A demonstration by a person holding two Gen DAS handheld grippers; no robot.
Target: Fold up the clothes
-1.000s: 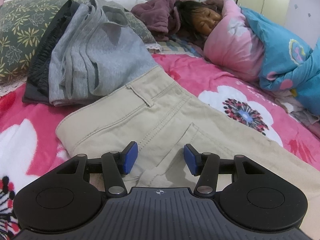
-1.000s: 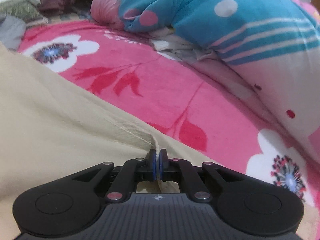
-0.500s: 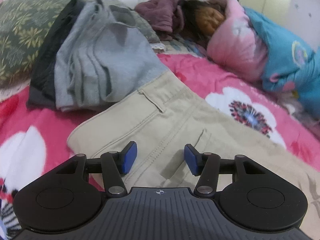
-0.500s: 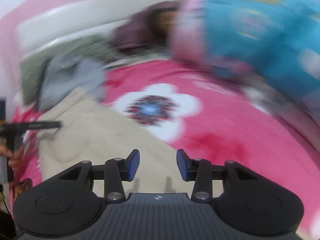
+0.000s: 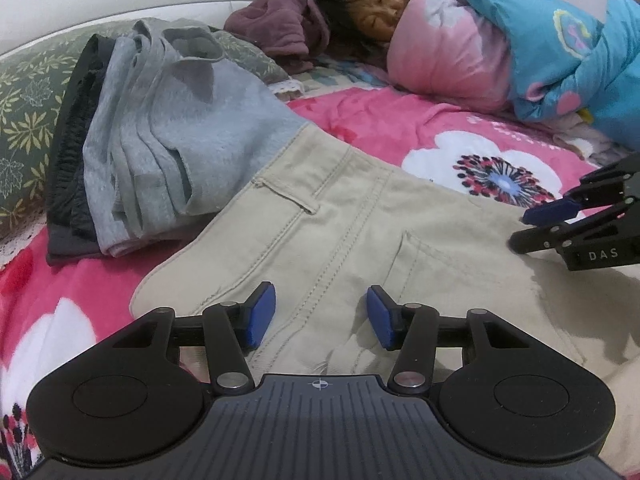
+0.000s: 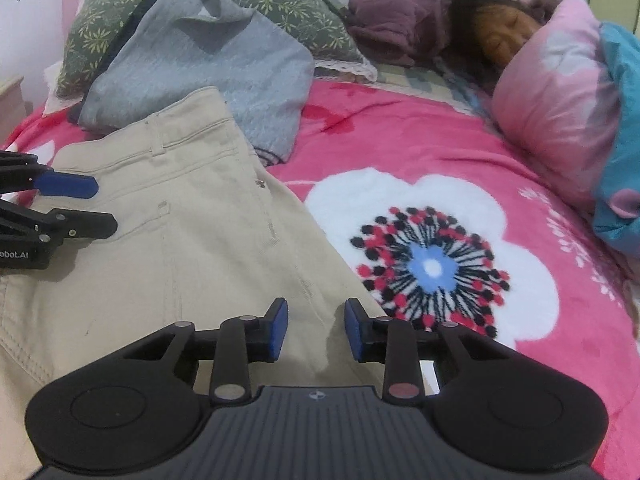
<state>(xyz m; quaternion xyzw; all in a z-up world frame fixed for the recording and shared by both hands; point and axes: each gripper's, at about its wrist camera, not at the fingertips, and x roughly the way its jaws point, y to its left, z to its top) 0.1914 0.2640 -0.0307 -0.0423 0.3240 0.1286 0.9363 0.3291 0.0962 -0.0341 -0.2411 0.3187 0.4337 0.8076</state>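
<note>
Beige trousers (image 5: 340,236) (image 6: 180,248) lie flat on the pink flowered blanket (image 6: 400,140), waistband toward the pillows. My left gripper (image 5: 321,315) hovers open over their seat seam, nothing between its blue pads. My right gripper (image 6: 316,328) is open too, above the trousers' right edge near the blanket's big white flower; it also shows at the right edge of the left wrist view as the right gripper (image 5: 560,216). The left gripper (image 6: 60,200) appears at the left of the right wrist view.
A folded grey garment (image 5: 180,128) on top of a dark one (image 5: 68,168) rests against a green leaf-print pillow (image 5: 24,120) just beyond the waistband. A person (image 5: 372,12) lies under a pink and blue quilt (image 5: 540,48) at the far right.
My right gripper let go of the trouser fold it pinched, opened, and swung left toward the waistband end. The left gripper stayed open and shifted slightly over the seat.
</note>
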